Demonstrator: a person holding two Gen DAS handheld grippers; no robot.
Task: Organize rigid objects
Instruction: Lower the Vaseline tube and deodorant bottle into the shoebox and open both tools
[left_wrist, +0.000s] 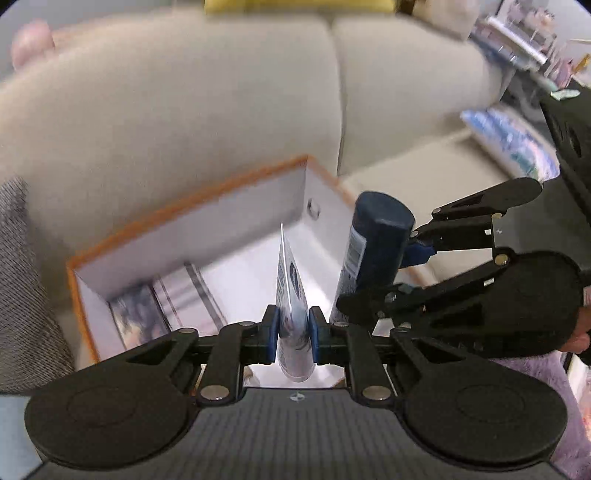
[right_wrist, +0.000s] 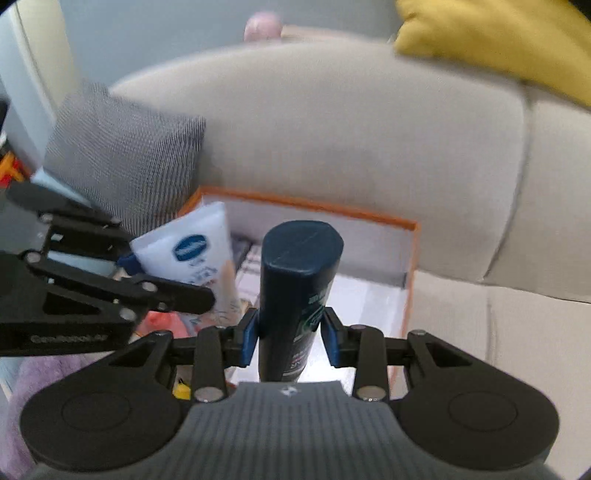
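Observation:
My left gripper (left_wrist: 292, 332) is shut on a white lotion tube (left_wrist: 290, 291), seen edge-on, held over an open white box with an orange rim (left_wrist: 192, 206). The tube's blue logo shows in the right wrist view (right_wrist: 195, 254). My right gripper (right_wrist: 290, 336) is shut on a dark blue bottle (right_wrist: 295, 295), held upright over the same box (right_wrist: 410, 266). In the left wrist view the bottle (left_wrist: 376, 243) and right gripper (left_wrist: 399, 273) are just right of the tube. The left gripper shows at the left of the right wrist view (right_wrist: 173, 280).
The box sits on a beige sofa (left_wrist: 184, 122) and holds flat printed items (left_wrist: 155, 306). A grey cushion (right_wrist: 122, 162) leans left of the box. A yellow cushion (right_wrist: 498, 40) lies on the backrest. A purple fluffy cloth (left_wrist: 535, 373) is at lower right.

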